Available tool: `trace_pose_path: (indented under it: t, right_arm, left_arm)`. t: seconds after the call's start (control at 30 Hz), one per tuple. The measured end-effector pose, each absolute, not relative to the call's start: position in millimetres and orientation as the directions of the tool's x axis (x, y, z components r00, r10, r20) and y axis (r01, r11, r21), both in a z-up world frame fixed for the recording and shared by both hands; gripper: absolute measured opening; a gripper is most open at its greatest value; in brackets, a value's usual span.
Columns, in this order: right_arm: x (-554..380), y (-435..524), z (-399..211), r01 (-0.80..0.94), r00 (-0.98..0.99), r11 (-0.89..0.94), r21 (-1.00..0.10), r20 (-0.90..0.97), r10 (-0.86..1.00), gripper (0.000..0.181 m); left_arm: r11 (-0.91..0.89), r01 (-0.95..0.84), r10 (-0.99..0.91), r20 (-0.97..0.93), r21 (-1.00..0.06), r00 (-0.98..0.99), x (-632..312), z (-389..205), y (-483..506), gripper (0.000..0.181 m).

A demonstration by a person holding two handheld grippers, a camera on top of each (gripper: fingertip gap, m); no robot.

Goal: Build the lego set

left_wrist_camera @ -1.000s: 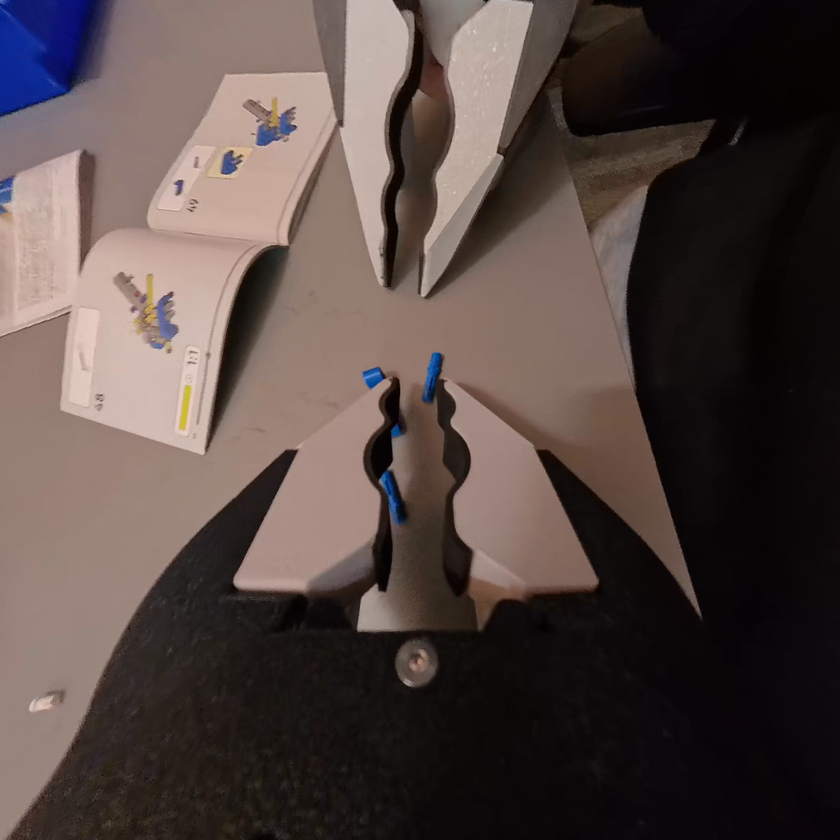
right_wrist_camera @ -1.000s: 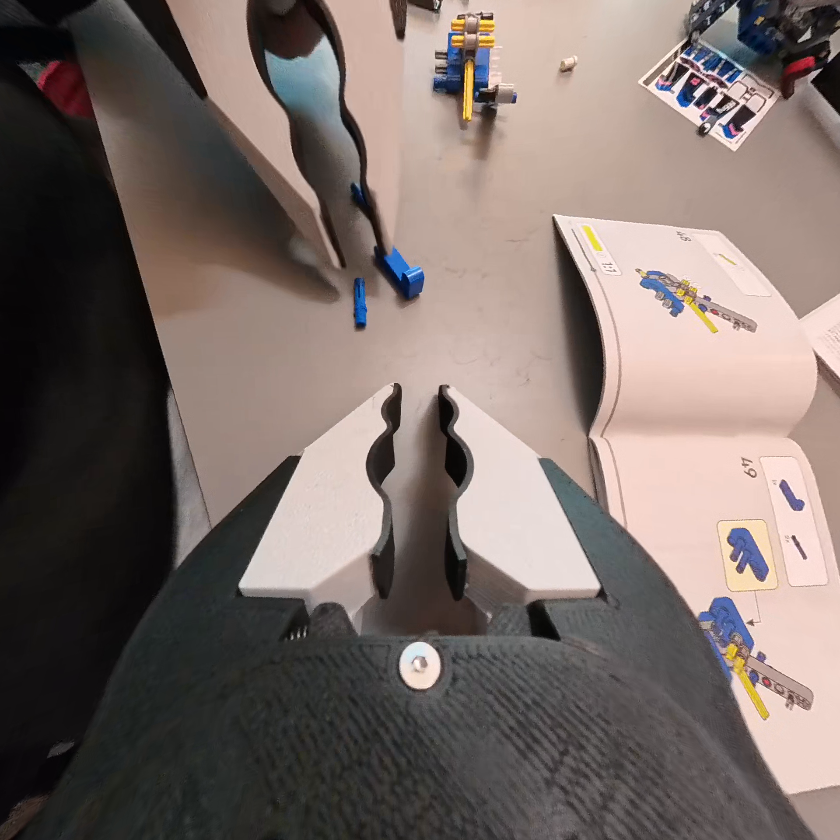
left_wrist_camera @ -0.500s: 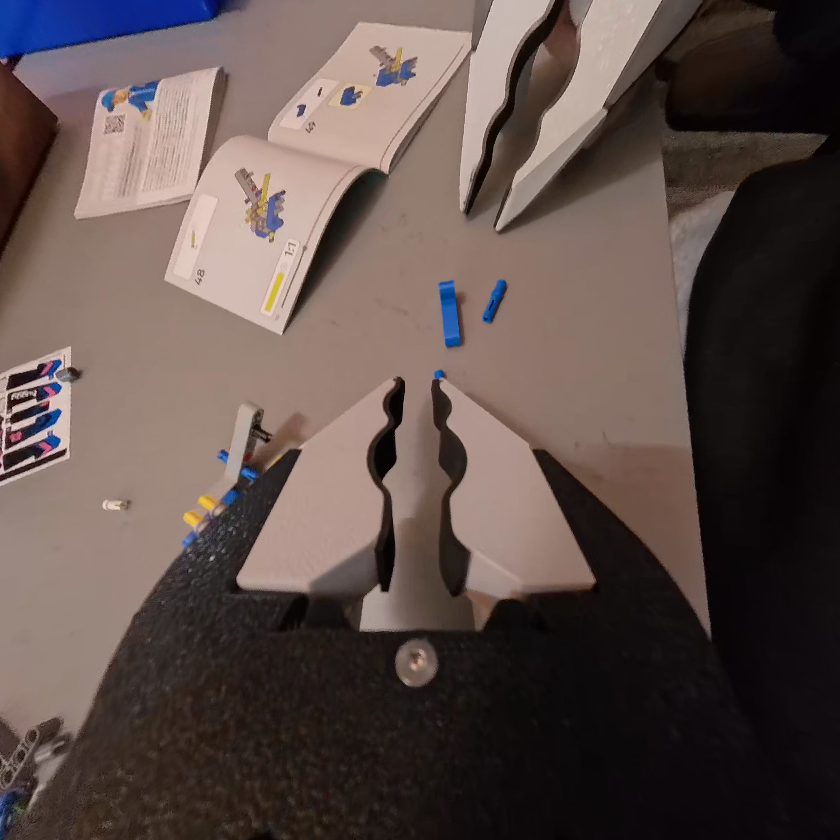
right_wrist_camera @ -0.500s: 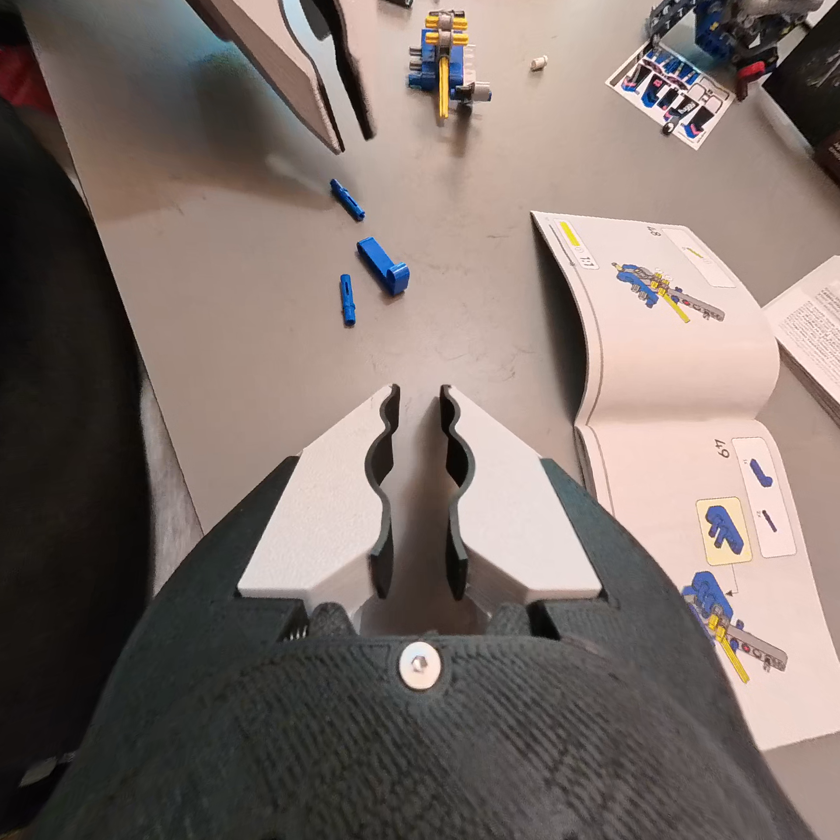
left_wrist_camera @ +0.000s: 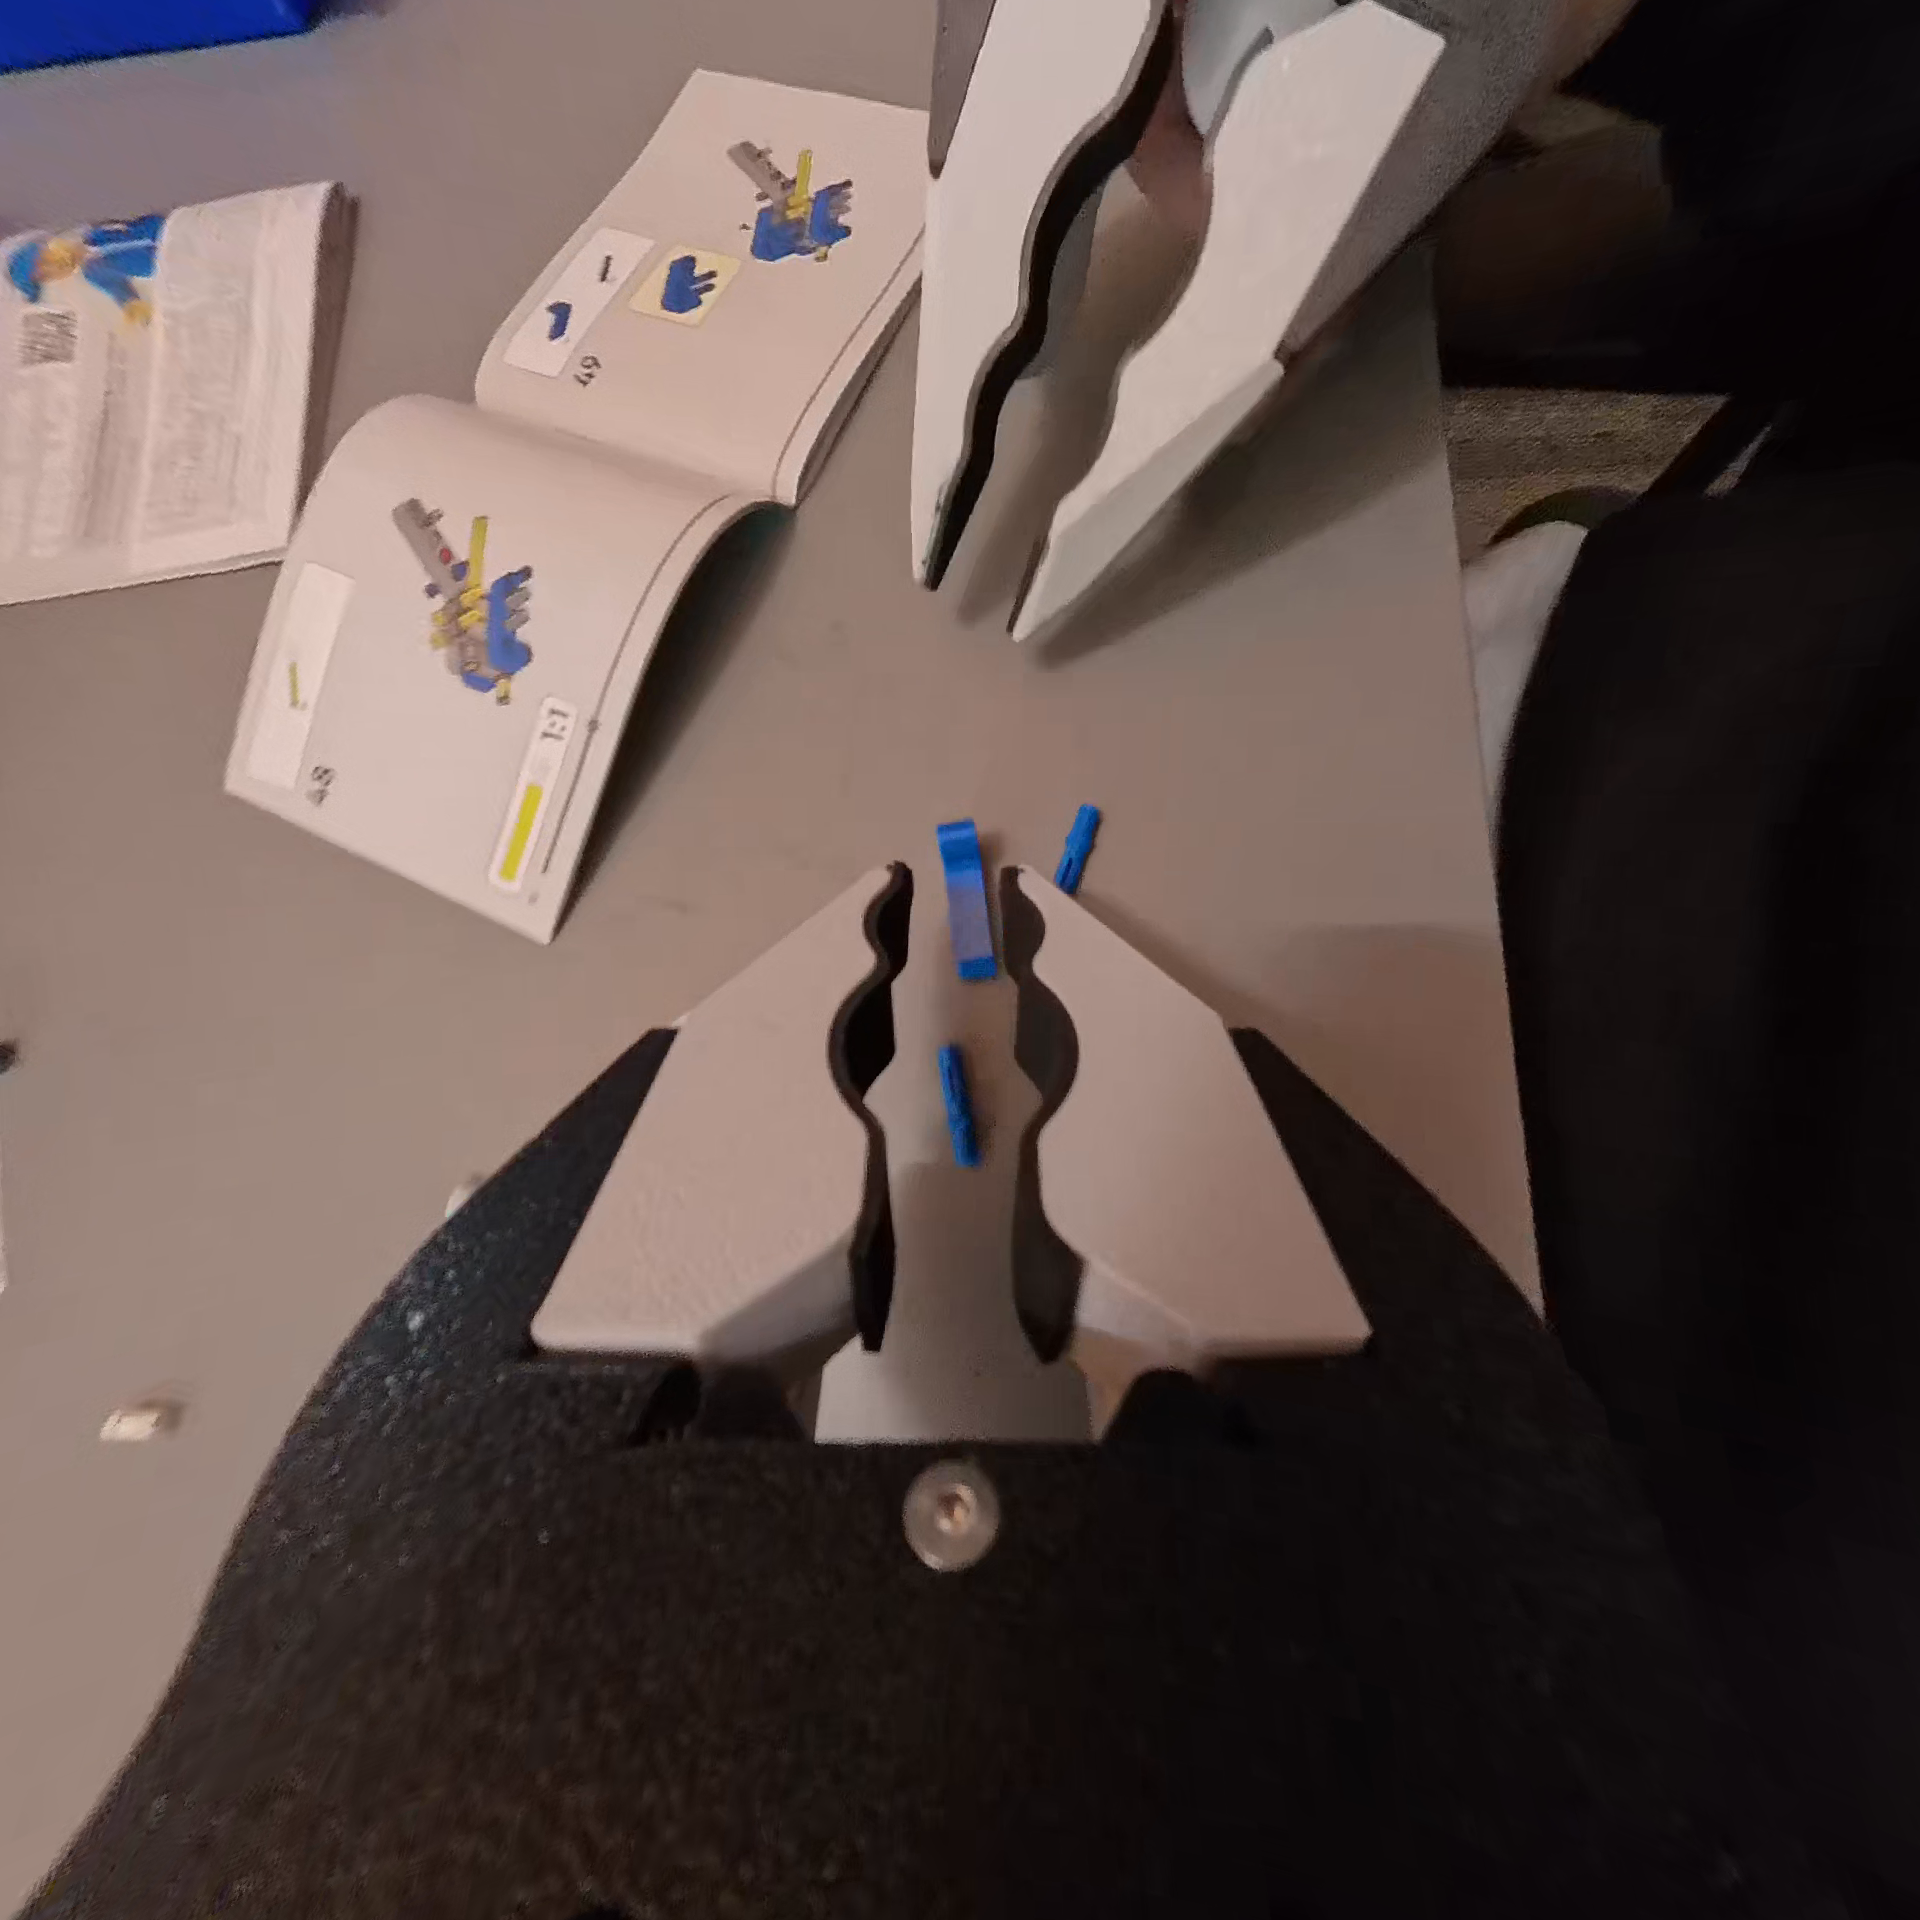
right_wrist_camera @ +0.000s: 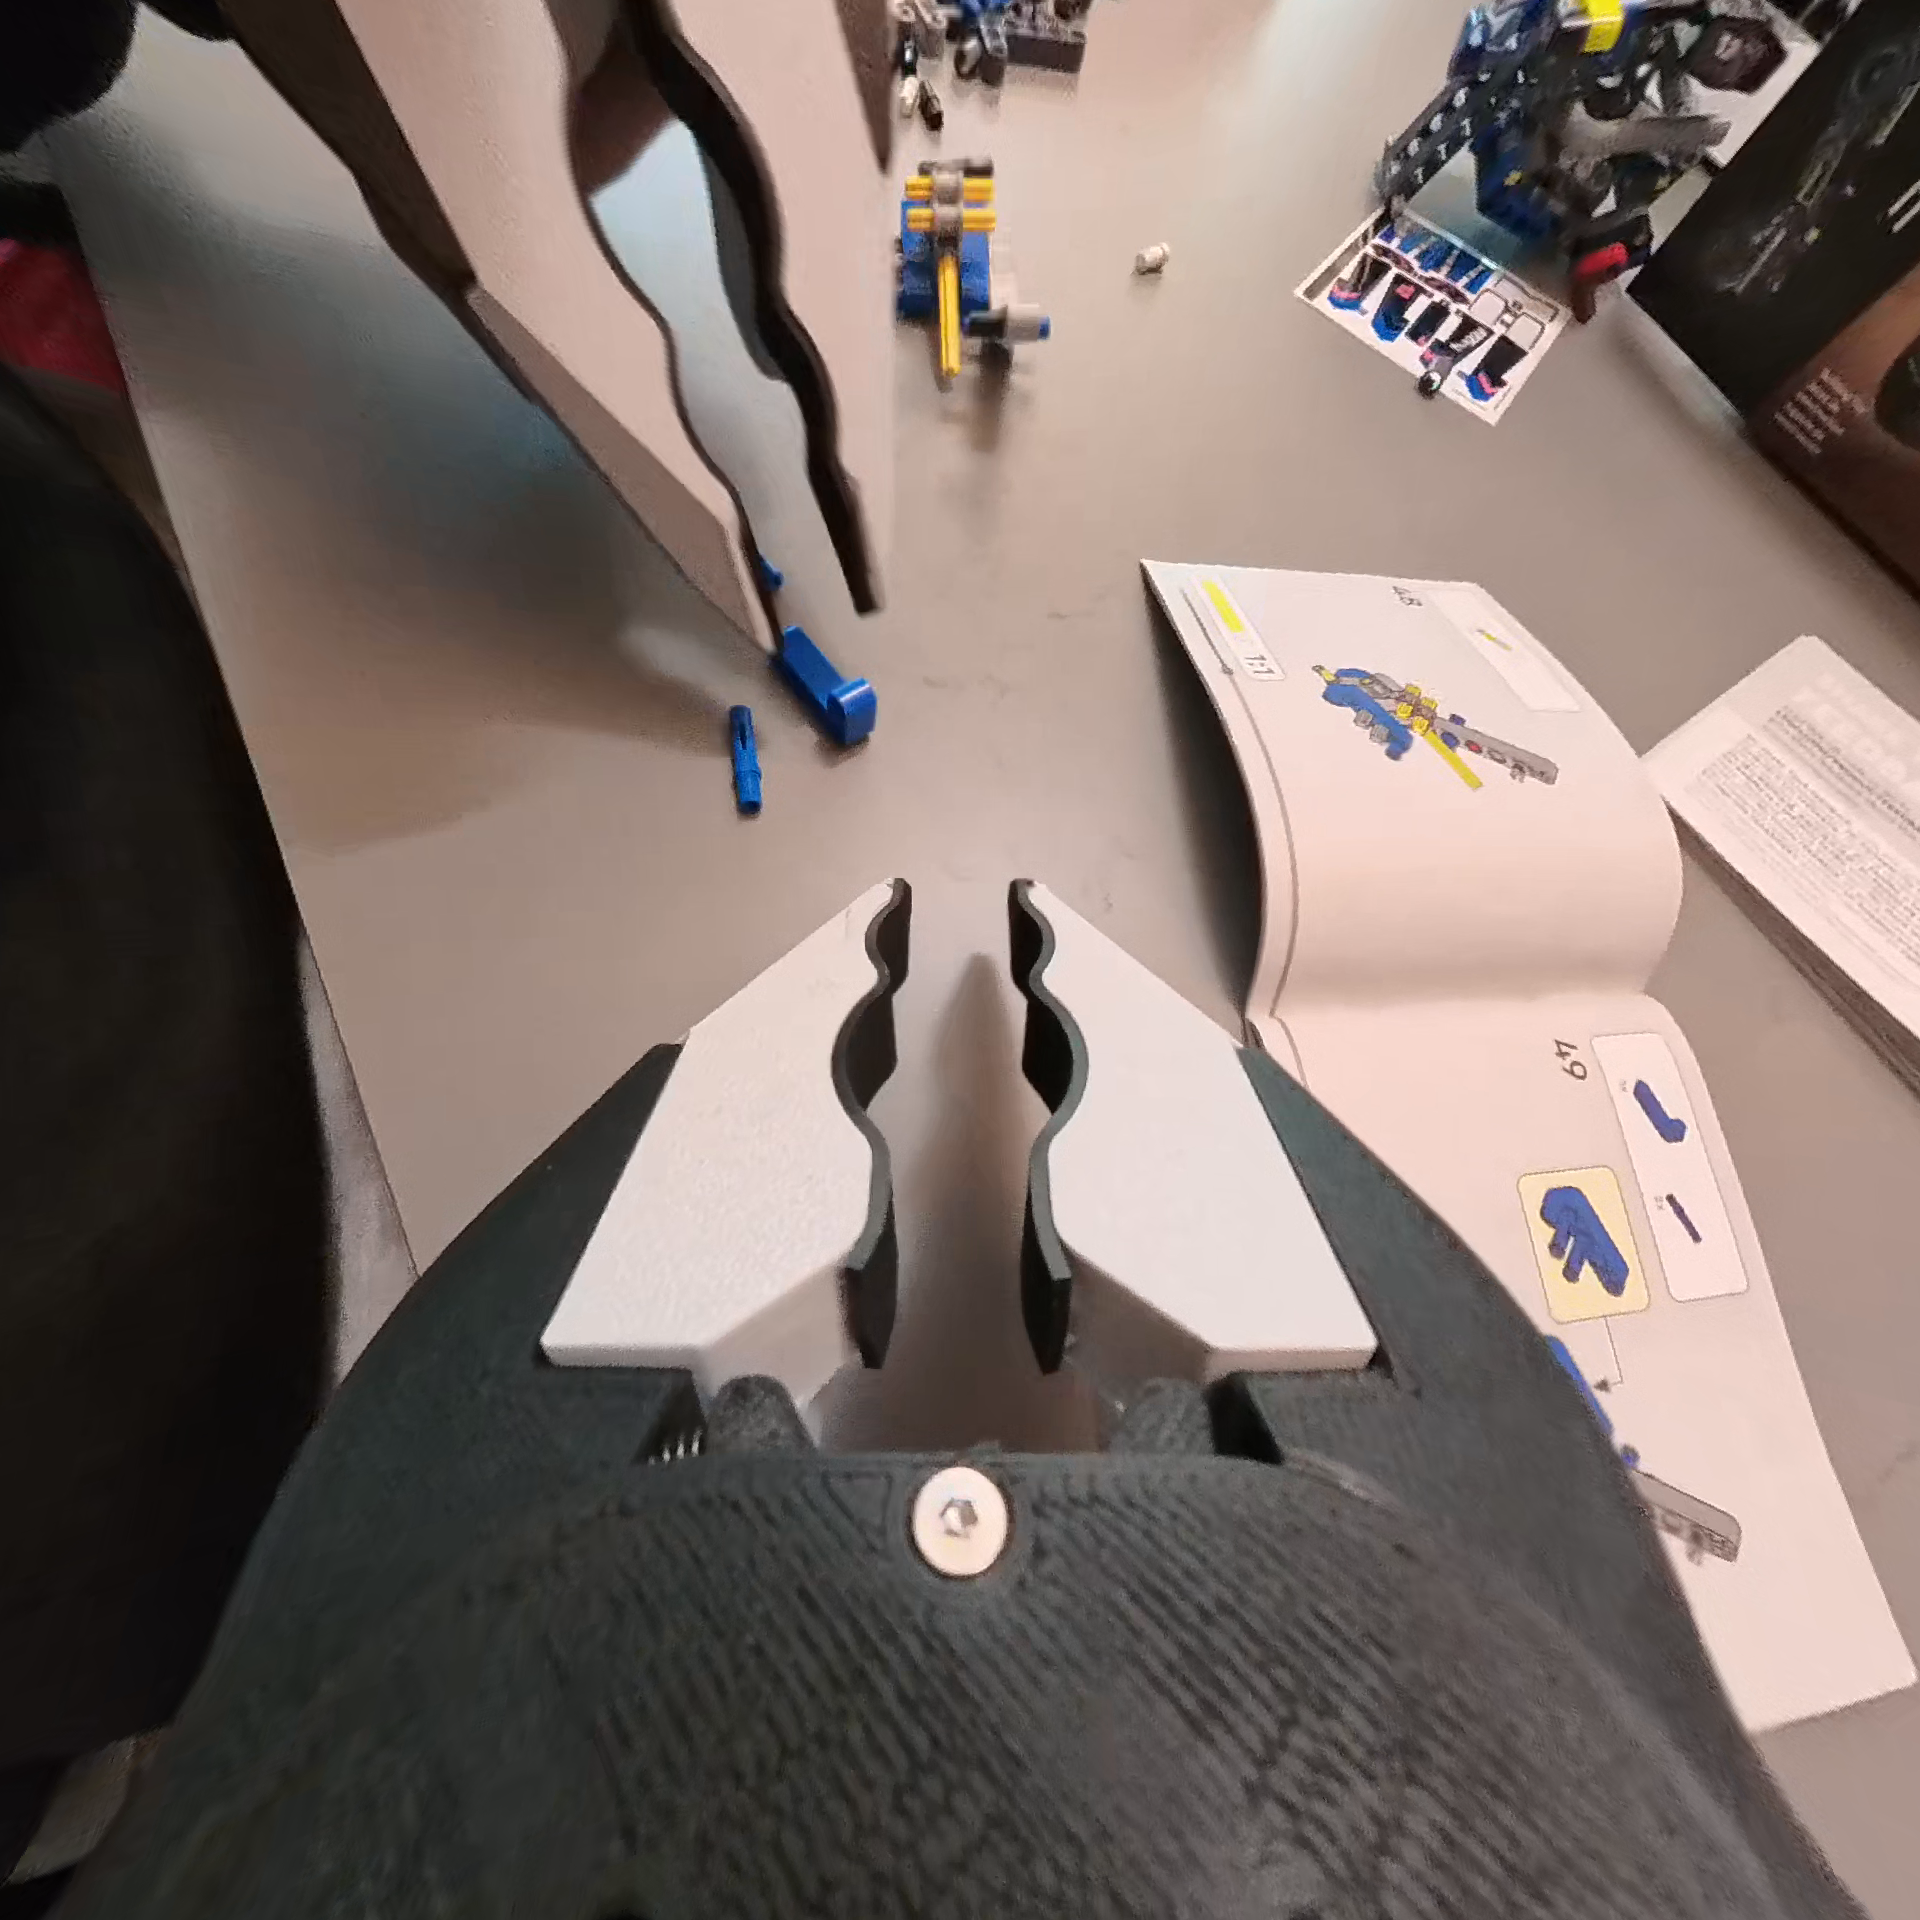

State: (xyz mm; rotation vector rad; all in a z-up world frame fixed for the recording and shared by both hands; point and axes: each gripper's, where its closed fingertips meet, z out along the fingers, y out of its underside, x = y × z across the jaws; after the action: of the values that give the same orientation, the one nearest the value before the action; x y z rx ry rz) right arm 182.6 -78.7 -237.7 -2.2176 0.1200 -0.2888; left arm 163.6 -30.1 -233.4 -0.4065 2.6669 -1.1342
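A blue L-shaped piece (left_wrist_camera: pixel 966 914) lies flat on the grey table between the fingertips of my left gripper (left_wrist_camera: pixel 957 878), which is open and empty, low over the table. One blue pin (left_wrist_camera: pixel 958 1107) lies under the gap between its fingers, and a second pin (left_wrist_camera: pixel 1075 847) lies just right of the right fingertip. My right gripper (right_wrist_camera: pixel 958 891) is open and empty, facing the left gripper (right_wrist_camera: pixel 816 620) from a short way off. In its view the L-piece (right_wrist_camera: pixel 826 688) and a pin (right_wrist_camera: pixel 744 755) lie at the left gripper's tips. A small blue and yellow assembly (right_wrist_camera: pixel 951 265) sits farther back.
An open instruction booklet (right_wrist_camera: pixel 1455 883) lies to the right, with a second leaflet (right_wrist_camera: pixel 1829 831) beside it. A sticker sheet (right_wrist_camera: pixel 1434 312), a large blue model (right_wrist_camera: pixel 1558 114) and a black box (right_wrist_camera: pixel 1829 260) are at the back right. The table edge (left_wrist_camera: pixel 1475 790) and a person's dark clothing are close by. Tip to tip, the grippers are about 6 cm apart. My left gripper's tips are some 30 cm from the large blue model (right_wrist_camera: pixel 1558 114).
My left gripper, which had pulled back and up half a second ago, has come forward and down over the blue pieces again. The L-piece now lies between its fingertips. The right gripper has barely moved.
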Motion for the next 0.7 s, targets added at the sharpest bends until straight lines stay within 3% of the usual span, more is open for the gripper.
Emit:
trace_pose_path:
  t: [0.03, 0.13, 0.17, 0.33, 0.5, 0.6, 0.7]
  right_arm:
    - [181, -79, -239, 0.025, 0.968, -0.629, -0.777, 0.177, -0.180, 0.017]
    - [179, -78, -238, 0.033, 0.964, -0.649, -0.760, 0.195, -0.180, 0.017]
    - [178, -78, -236, 0.031, 0.963, -0.646, -0.763, 0.195, -0.185, 0.017]
    - [187, -77, -220, -0.065, 0.934, -0.558, -0.827, 0.146, -0.325, 0.019]
    - [184, -53, -169, -0.165, 0.899, -0.194, -0.967, -0.066, -0.433, 0.023]
    - [175, -43, -143, -0.174, 0.896, -0.016, -0.985, -0.152, -0.416, 0.028]
    - [173, -39, -135, -0.117, 0.882, 0.006, -0.993, -0.106, -0.458, 0.032]
  left_arm:
    - [0.671, -0.187, -0.335, -0.068, -0.717, -0.940, 165, -237, -34, 0.015]
    - [0.713, -0.225, -0.342, -0.050, -0.664, -0.938, 168, -253, -38, 0.017]
    - [0.719, -0.226, -0.343, -0.053, -0.658, -0.938, 169, -255, -38, 0.007]
    - [0.627, -0.209, -0.464, -0.145, -0.751, -0.874, 193, -230, -36, 0.004]
    - [0.155, -0.044, -0.587, -0.056, -0.987, -0.808, 199, -137, -51, 0.004]
    - [-0.082, 0.050, -0.569, 0.006, -0.995, -0.823, 187, -100, -55, 0.004]
    - [-0.198, 0.098, -0.537, 0.024, -0.975, -0.843, 175, -85, -63, 0.004]
